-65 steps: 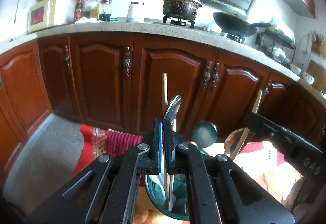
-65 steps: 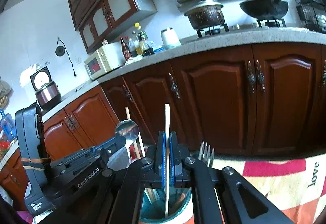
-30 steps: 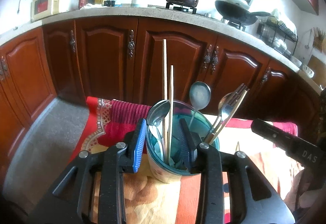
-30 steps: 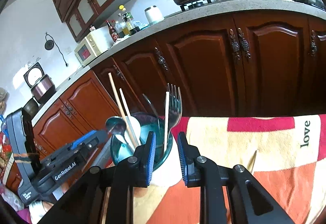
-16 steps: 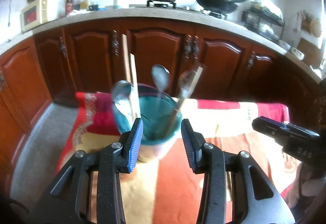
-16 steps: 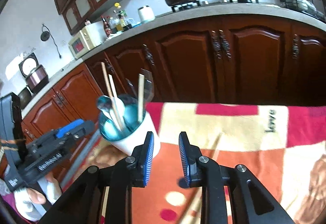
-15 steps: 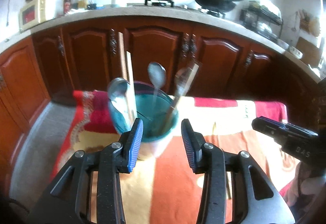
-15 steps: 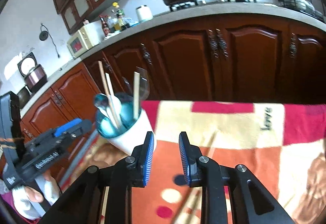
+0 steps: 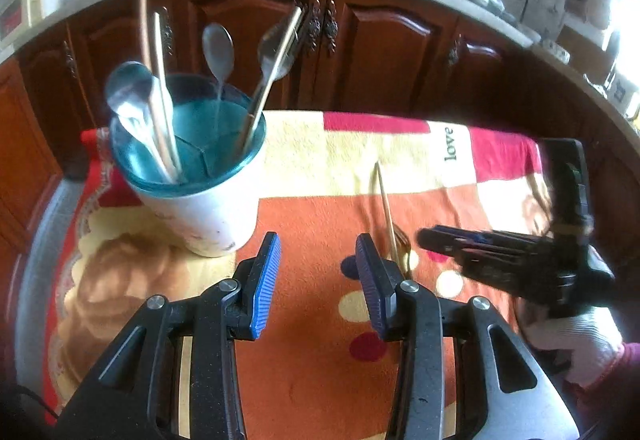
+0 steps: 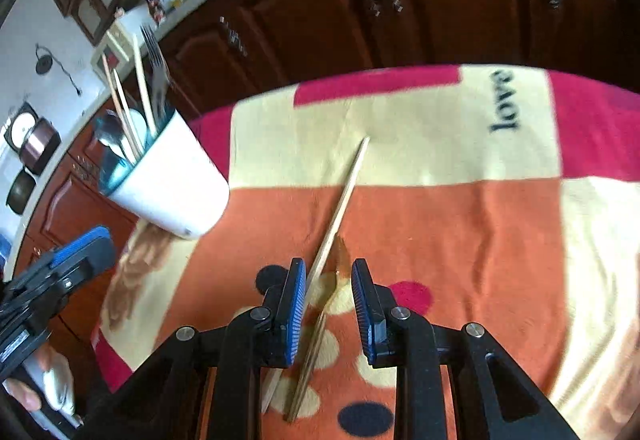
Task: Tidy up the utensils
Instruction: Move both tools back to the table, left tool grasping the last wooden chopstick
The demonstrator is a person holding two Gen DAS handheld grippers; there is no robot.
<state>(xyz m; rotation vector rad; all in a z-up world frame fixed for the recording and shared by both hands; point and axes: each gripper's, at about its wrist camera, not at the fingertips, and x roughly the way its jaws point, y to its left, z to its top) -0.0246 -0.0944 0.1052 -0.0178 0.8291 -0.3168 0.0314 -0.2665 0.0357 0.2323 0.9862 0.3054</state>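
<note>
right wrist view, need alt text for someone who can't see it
The right gripper, jaws open, hangs over a chopstick lying on a patchwork blanket. At left, a white utensil cup holds spoons, chopsticks and a fork, with the left gripper below it.

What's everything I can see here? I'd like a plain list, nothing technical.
Utensil cup: one, white outside and teal inside, left on the cloth.
Spoons: about three, silver, standing in the cup.
Fork: one, silver, in the cup.
Chopsticks: three, pale wood, in the cup.
Loose chopstick: one, pale wood, lying on the cloth; a blurred slim utensil lies beside it.
Cloth: one, orange, cream and red.
Cabinets: a row, dark red-brown, behind.
Gloved hand: one, white, holding the right gripper.
Left gripper: black with blue pads, jaws just been opening, empty.
Right gripper: same colours, open over the loose chopstick.
</note>
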